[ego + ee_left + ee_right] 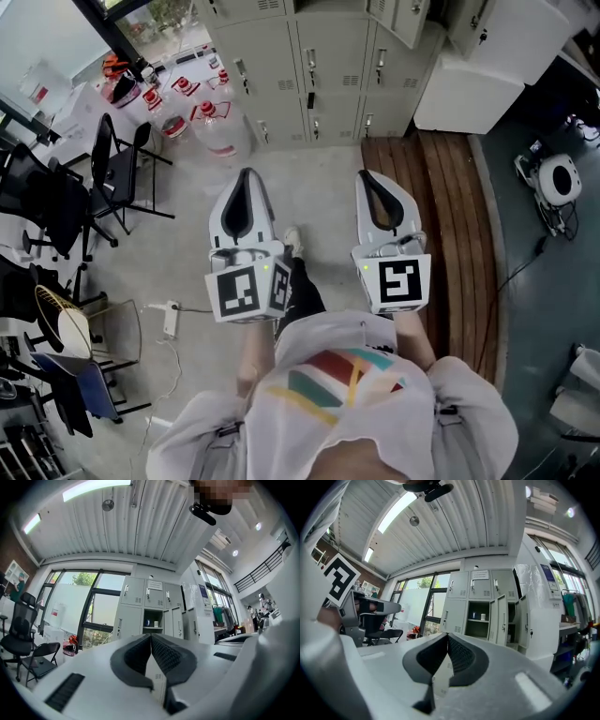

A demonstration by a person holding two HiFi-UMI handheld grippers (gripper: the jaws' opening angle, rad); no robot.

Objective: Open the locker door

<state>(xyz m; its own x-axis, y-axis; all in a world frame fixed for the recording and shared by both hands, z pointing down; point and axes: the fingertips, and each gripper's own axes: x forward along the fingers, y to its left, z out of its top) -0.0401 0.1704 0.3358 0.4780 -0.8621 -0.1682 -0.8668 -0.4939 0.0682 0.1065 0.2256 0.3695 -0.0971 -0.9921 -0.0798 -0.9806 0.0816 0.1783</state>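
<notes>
Lockers (314, 80): stood top centre of the head view, well apart from the grippers.
Left gripper (247, 183): jaws were together, empty.
Right gripper (368, 180): likewise together, empty.
Advice: approach, part jaws, then clamp a closed handle (310, 62).

Head view: the camera sits on the person's head and looks steeply down past the shirt front to the floor. The left gripper (247, 178) and right gripper (367, 180) are close at frame centre. The locker bank (309, 75) lies far off along the top edge.

Left gripper view: a wide-angle camera low behind its own jaws, tilted upward. The ribbed ceiling (140, 522) fills the upper half, the lockers are small at mid-frame, and the windows (93, 611) are at left.

Right gripper view: same mount and same upward tilt, with the lockers at centre-right. The marker cube (340, 581) of the left gripper cuts in at the left edge.

Shared: all three views hold the locker bank. Both gripper views also share the open compartment (153, 620), the windows and the ceiling.
</notes>
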